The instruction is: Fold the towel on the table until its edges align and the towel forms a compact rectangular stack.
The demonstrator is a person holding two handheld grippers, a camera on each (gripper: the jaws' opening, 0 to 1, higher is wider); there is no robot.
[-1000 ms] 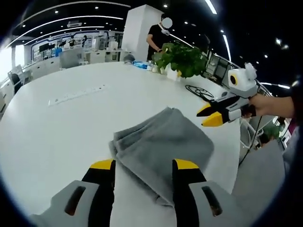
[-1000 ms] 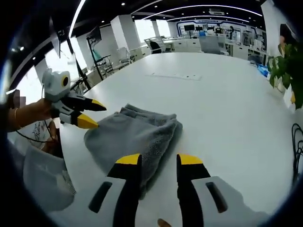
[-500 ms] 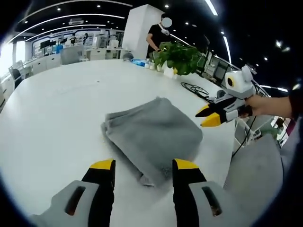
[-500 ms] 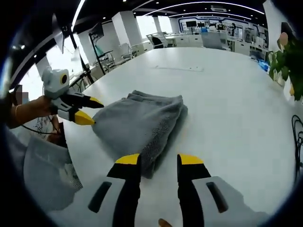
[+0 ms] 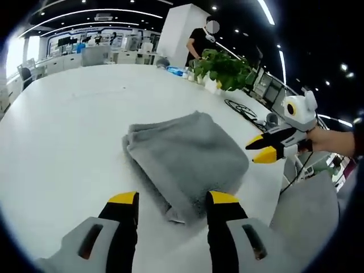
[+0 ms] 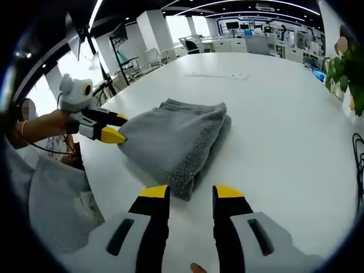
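Observation:
A grey towel (image 5: 185, 159) lies folded into a thick rectangle on the white table (image 5: 62, 142). My left gripper (image 5: 173, 200) is open just short of the towel's near corner, holding nothing. In the left gripper view my right gripper (image 5: 260, 150) hovers off the towel's right side, jaws slightly parted, apart from the cloth. In the right gripper view the towel (image 6: 176, 136) lies ahead of my open right gripper (image 6: 191, 193). My left gripper (image 6: 118, 128) comes in from the left, its yellow tips at the towel's left edge.
A potted plant (image 5: 224, 65), a black cable (image 5: 242, 108) and a standing person (image 5: 202, 42) are at the table's far side. A power strip (image 6: 216, 75) lies farther out on the table. A grey chair (image 6: 57, 205) stands beyond the near table edge.
Both grippers have drawn back a little, so the towel's near corner no longer reaches between either pair of jaws. The towel stays folded and still.

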